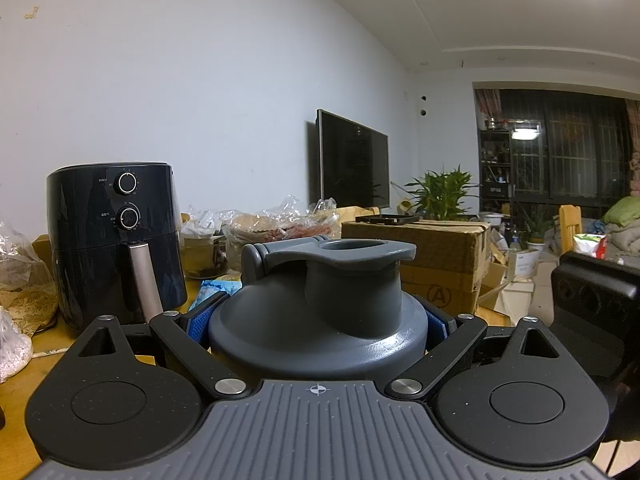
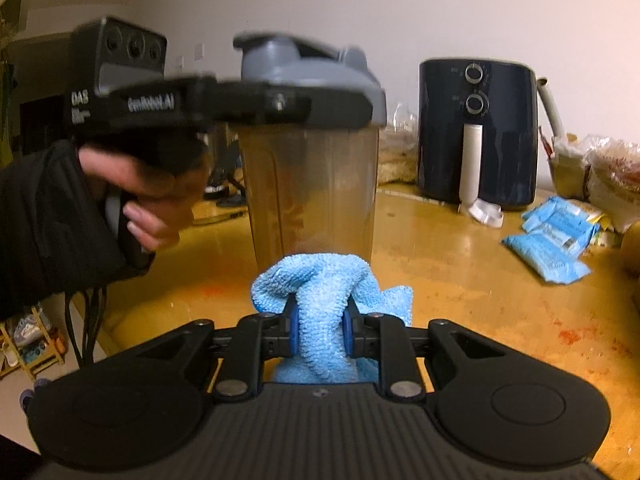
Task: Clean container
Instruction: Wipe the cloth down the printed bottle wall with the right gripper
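The container is a clear shaker bottle with a grey flip-top lid, standing upright on the yellow wooden table. My left gripper is shut on the lid, its blue pads pressed against both sides. In the right wrist view the same gripper comes in from the left, held by a hand in a dark sleeve. My right gripper is shut on a bunched light-blue cloth, which sits just in front of the bottle's lower wall. Whether the cloth touches the bottle I cannot tell.
A black air fryer stands at the back of the table. Blue packets lie to the right, with plastic bags of food behind. A cardboard box sits past the bottle. Red stains mark the tabletop.
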{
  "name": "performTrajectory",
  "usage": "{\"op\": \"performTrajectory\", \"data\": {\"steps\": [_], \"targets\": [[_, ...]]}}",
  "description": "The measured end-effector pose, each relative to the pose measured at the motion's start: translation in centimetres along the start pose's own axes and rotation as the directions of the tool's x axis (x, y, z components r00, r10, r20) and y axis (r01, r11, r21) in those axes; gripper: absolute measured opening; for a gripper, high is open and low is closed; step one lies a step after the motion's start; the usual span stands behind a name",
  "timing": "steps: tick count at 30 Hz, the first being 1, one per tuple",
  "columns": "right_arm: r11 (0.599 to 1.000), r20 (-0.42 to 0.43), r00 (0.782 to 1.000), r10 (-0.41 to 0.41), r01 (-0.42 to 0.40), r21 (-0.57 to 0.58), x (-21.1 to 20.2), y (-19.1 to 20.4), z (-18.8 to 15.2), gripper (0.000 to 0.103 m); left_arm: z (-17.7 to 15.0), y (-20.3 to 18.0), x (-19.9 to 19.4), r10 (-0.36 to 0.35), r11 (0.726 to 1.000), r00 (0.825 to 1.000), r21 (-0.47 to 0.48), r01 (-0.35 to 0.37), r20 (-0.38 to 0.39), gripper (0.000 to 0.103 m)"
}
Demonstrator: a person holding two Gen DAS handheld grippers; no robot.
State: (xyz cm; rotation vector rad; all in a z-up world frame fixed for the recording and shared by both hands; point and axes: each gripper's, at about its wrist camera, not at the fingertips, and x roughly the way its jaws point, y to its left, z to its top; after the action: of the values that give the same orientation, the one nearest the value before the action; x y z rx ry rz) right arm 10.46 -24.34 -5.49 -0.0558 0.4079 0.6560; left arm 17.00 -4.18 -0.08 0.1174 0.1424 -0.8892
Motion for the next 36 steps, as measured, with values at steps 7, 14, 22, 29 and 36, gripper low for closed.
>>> {"op": "performTrajectory", "data": {"steps": [7,14,22,29,36], "targets": [[1.000,-0.081,0.997,0.000,-0.001,-0.021,1.5,-0.1,-0.9,0.014,0.2,0.2,0.1,-0.001,1.000,1.000,-0.001,0.001,0.000,0.095],[1.000,-0.090,0.996,-0.001,-0.001,-0.024,1.6,-0.1,-1.1,0.015,0.4,0.3,0.3,-0.002,1.000,1.000,-0.002,0.002,0.001,0.095],[1.000,-0.078,0.997,-0.002,0.001,-0.020,1.5,-0.1,-1.1,0.015,0.3,0.4,0.4,-0.001,1.000,1.000,-0.002,0.001,0.001,0.095],[1.000,-0.040,0.999,-0.011,0.010,-0.015,1.0,0.2,-0.8,0.016,0.2,0.6,0.4,-0.002,1.000,1.000,-0.002,0.003,0.002,0.095],[1.000,0.053,0.998,-0.022,0.023,-0.007,-0.4,0.5,0.2,0.017,0.2,0.4,0.3,-0.001,1.000,1.000,-0.002,0.002,0.002,0.095]]}}
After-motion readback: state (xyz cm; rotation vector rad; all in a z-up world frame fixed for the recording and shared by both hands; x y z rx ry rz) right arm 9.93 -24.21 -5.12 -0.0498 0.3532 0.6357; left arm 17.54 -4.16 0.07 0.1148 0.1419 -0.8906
